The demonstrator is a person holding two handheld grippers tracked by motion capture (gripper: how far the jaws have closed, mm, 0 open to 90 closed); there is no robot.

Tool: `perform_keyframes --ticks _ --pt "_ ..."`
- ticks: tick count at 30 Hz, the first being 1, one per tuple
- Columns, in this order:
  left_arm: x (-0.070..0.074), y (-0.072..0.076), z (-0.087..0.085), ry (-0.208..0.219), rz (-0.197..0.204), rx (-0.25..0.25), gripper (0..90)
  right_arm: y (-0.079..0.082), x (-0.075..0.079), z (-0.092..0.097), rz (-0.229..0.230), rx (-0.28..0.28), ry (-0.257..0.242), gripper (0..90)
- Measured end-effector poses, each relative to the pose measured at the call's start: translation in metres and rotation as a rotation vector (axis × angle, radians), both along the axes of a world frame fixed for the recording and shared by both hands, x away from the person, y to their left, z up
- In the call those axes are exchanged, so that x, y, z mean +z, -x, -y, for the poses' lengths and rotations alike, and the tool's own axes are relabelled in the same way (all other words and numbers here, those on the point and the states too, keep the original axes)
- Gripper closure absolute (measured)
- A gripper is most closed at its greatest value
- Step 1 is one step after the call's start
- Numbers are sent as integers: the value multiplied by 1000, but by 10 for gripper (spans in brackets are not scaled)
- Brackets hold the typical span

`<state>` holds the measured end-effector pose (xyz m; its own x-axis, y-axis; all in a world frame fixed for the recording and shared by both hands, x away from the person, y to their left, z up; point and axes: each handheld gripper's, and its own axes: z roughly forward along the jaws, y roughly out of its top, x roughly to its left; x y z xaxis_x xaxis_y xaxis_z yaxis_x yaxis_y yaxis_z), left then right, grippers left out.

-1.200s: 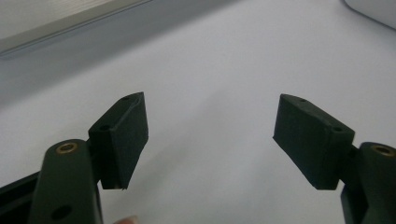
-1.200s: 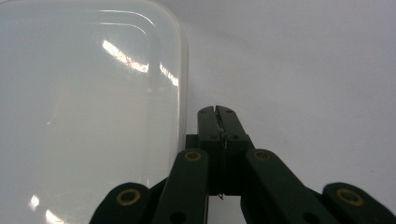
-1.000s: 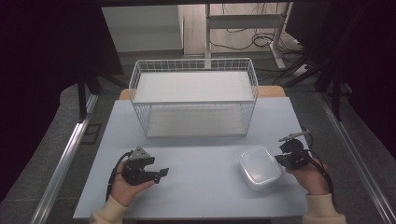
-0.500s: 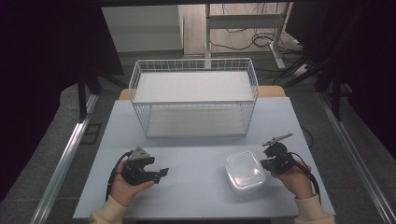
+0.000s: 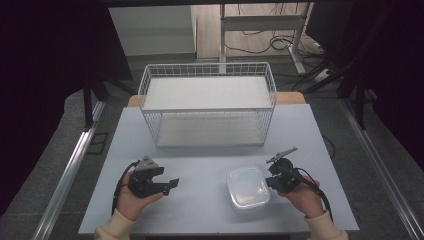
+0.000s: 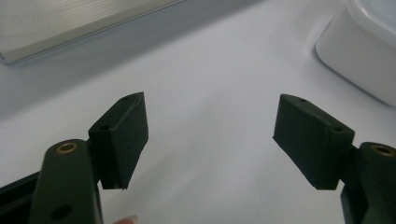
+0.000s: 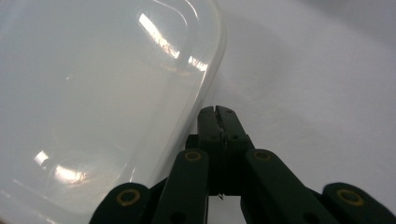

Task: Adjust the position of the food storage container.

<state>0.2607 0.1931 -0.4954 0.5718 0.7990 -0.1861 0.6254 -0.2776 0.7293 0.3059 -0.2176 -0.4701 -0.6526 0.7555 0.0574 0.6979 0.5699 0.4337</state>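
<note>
A clear plastic lidded container (image 5: 247,187) sits on the pale table (image 5: 200,160), right of centre near the front. My right gripper (image 5: 270,181) is at its right edge, jaws shut with nothing between them. In the right gripper view the closed tips (image 7: 217,112) lie right beside the container's rounded rim (image 7: 93,93). My left gripper (image 5: 172,184) rests in the hand at the front left and points right toward the container. Its jaws (image 6: 210,135) stand wide open over bare table, with a corner of the container (image 6: 359,60) farther off.
A white wire basket (image 5: 207,107) stands across the back middle of the table. Bare tabletop lies between the two grippers and in front of the basket. Metal rails run along both sides of the table, and cables lie on the floor behind.
My right hand has slid left across the table, and the container has moved left with it toward the middle. The left hand has stayed put.
</note>
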Motion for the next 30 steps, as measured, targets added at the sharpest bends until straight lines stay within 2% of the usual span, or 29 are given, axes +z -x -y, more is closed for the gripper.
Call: perform_keyframes --ticks 6,11,12,13,21,22,27,30 --pt "0 0 0 0 -3 1 258 6 -5 -8 -35 13 -21 900" --pt "1 0 0 0 4 2 258 9 -4 -13 -42 10 -33 900" --pt "1 0 -1 3 2 5 259 12 -4 -13 -50 15 -57 900" --pt "1 0 -1 3 2 5 258 12 -4 -13 -50 15 -57 900" --pt "1 0 0 2 4 2 258 27 -9 -14 -65 34 -93 900" --pt "1 0 0 2 2 1 258 29 -10 -18 -66 39 -114 900" --pt "1 0 2 -1 0 -3 258 31 -13 -32 -71 71 -135 900" --pt "0 0 1 -2 -1 -2 258 33 -14 -40 -55 87 -144 900"
